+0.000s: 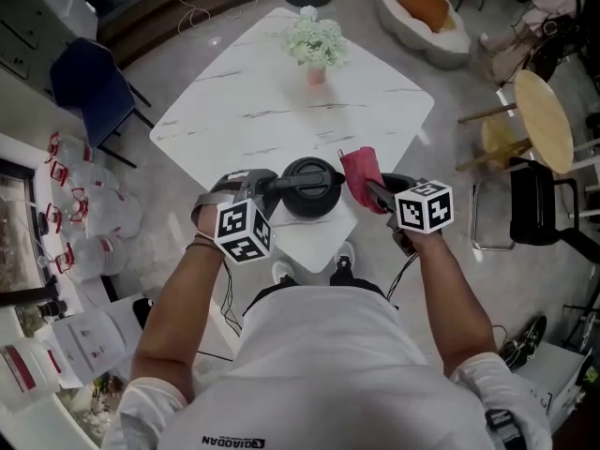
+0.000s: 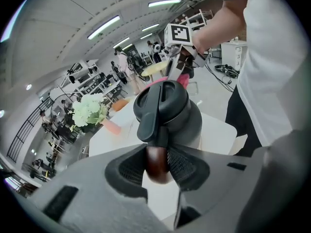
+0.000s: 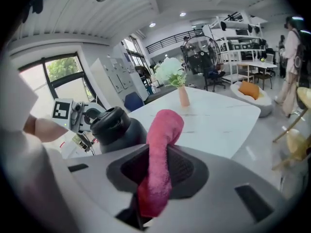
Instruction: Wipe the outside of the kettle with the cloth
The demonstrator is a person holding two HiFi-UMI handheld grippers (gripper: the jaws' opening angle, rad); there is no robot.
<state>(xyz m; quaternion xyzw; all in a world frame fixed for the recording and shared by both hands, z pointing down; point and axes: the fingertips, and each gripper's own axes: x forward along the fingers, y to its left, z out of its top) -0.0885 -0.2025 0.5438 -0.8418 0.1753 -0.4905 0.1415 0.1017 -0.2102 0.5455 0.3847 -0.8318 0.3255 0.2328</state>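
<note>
From the head view, the black kettle sits at the near corner of the white marble table, and from up there you mostly just get its lid. The left gripper comes in from the kettle's left and the right gripper from its right, with the pink cloth sticking up just beside the kettle. The marker cubes and hands cover the jaws, so you can't read either grip here, or tell if the cloth touches the kettle. The left gripper view sorts out one side: its jaws are clamped on the kettle's brown handle, with the kettle body right behind. A bit of pink peeks past the lid, in front of the other gripper. The right gripper view shows its jaws pinched shut on the cloth, which stands up and flops over at the top. The kettle is just left of it, its bottom cut off by the gripper body, and contact is too close to call. Only this view shows the vase side-on.
</note>
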